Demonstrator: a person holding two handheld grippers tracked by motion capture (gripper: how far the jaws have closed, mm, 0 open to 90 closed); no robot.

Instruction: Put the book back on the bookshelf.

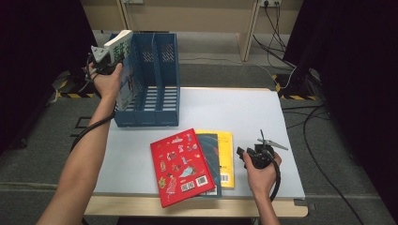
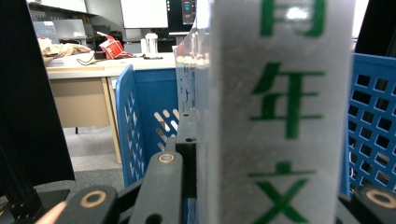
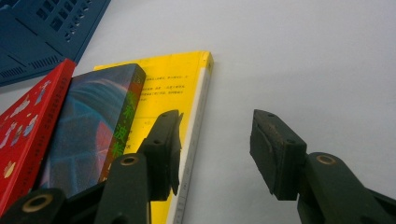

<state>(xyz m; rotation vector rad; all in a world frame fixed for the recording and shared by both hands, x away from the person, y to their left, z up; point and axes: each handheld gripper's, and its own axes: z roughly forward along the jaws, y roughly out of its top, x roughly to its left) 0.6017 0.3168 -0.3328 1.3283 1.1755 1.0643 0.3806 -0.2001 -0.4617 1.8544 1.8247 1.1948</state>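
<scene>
White-spined book with green lettering (image 1: 123, 65), clamped in my left claw (image 1: 109, 63), hangs above the blue plastic file rack (image 1: 155, 101) at far left; I should lower it upright into the leftmost slot. My right claw (image 3: 215, 149) rests apart, empty.

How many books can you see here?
4. A white book is held by the left gripper at the blue file rack. A red book, a dark book and a yellow book lie overlapped on the table; more could hide beneath.
</scene>
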